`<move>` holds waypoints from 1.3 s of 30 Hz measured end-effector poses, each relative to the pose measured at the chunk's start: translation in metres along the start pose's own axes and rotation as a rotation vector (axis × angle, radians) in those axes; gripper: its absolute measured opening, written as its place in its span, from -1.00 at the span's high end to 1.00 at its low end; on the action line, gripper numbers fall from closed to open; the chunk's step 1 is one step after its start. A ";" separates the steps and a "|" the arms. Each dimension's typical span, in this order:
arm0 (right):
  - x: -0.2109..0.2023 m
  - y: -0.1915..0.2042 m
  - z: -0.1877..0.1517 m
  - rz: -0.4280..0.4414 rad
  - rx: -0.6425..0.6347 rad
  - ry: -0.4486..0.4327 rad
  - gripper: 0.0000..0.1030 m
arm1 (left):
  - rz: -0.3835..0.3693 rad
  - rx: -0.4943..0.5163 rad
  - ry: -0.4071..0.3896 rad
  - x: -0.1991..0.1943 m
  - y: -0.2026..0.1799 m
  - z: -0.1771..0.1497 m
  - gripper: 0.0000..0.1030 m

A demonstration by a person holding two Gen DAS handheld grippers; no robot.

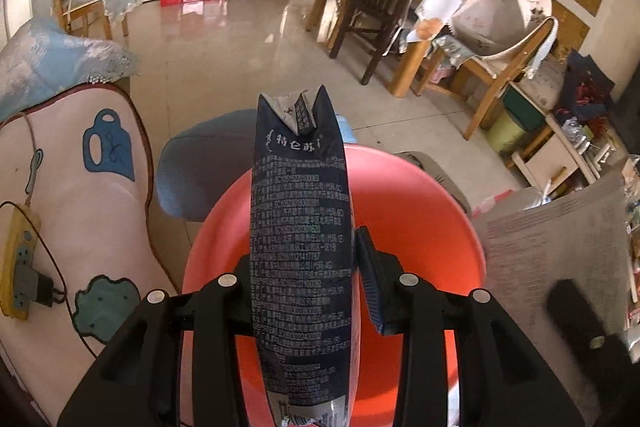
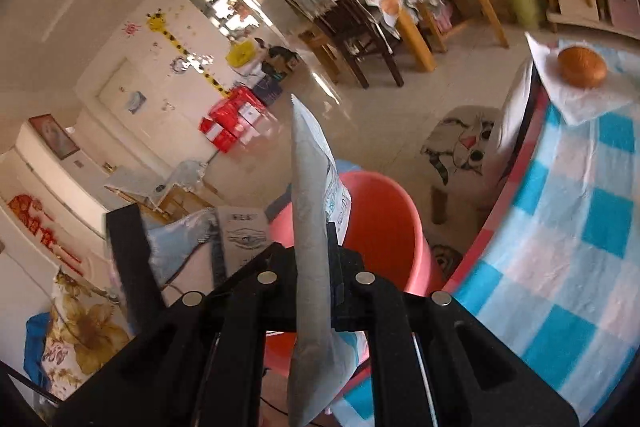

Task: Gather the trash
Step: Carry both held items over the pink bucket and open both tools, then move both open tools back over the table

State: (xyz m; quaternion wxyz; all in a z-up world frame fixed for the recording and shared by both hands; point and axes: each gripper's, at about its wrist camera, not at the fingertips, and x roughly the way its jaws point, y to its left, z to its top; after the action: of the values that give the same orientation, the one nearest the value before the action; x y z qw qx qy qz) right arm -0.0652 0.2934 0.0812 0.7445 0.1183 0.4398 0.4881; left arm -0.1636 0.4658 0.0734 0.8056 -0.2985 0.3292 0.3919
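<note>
Red plastic fills the middle of both my views: one bucket (image 1: 420, 227), round and open-topped, standing on the pale tiled floor (image 1: 240, 39). It is my landmark.

My left tongs (image 1: 304, 267) grip one dark blue milk carton (image 1: 300, 227), flattened and covered in small white print. The carton stands up between the two fingers, directly over the bucket's mouth, its folded top end pointing away from me.

My right tongs (image 2: 314, 259) are closed on one pale grey wrapper (image 2: 310, 247), thin and flat, held edge-on so it rises like a blade. It hangs above the near rim of the bucket (image 2: 384, 219), with the bucket's hollow just behind it.

Beside the bucket, on its right in the right wrist view, is one tabletop under a blue-and-white checked cloth (image 2: 580, 267). Far along it, well apart from the bucket, one white napkin (image 2: 580, 95) carries one brown bun (image 2: 582, 66).

Beyond the bucket stands one small stool with a cat face on its seat (image 2: 466, 143). On the bucket's left in the left wrist view, one yellow power strip (image 1: 18, 267) lies on a pink cushion (image 1: 88, 207), with one charger plugged in. One blue-grey stool (image 1: 204, 167) sits just behind the bucket.
</note>
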 end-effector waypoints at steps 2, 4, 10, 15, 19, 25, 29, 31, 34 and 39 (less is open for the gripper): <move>0.006 -0.001 -0.005 -0.039 0.002 0.013 0.70 | 0.015 0.008 0.000 0.001 0.002 -0.001 0.23; -0.001 -0.003 -0.008 -0.041 0.003 -0.003 0.41 | 0.016 0.015 -0.007 0.000 0.000 -0.002 0.17; -0.045 -0.012 -0.012 -0.119 -0.021 -0.095 -0.15 | 0.014 0.076 -0.077 -0.015 -0.017 -0.007 -0.31; -0.079 -0.024 -0.020 -0.180 -0.025 -0.155 -0.46 | -0.001 0.113 -0.129 -0.027 -0.029 -0.011 -0.45; -0.107 -0.022 -0.033 -0.278 -0.095 -0.174 -0.60 | -0.041 0.148 -0.191 -0.042 -0.042 -0.018 -0.59; -0.144 -0.030 -0.050 -0.397 -0.175 -0.211 -0.66 | -0.117 0.231 -0.296 -0.063 -0.068 -0.033 -0.60; -0.170 -0.039 -0.065 -0.483 -0.211 -0.252 -0.76 | -0.211 0.235 -0.332 -0.074 -0.081 -0.043 -0.62; -0.185 -0.044 -0.075 -0.524 -0.239 -0.270 -0.80 | -0.262 0.231 -0.346 -0.080 -0.086 -0.049 -0.62; -0.204 -0.049 -0.089 -0.580 -0.285 -0.291 -0.83 | -0.313 0.243 -0.369 -0.089 -0.096 -0.057 -0.62; -0.236 -0.058 -0.109 -0.658 -0.333 -0.330 -0.88 | -0.374 0.360 -0.383 -0.102 -0.125 -0.080 -0.63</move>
State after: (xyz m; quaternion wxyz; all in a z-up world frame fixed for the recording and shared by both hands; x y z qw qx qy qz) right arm -0.1450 0.0412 0.1093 0.9305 -0.0742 0.2438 0.2630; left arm -0.1324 0.2976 0.1304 0.9508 -0.1276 0.1751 0.2216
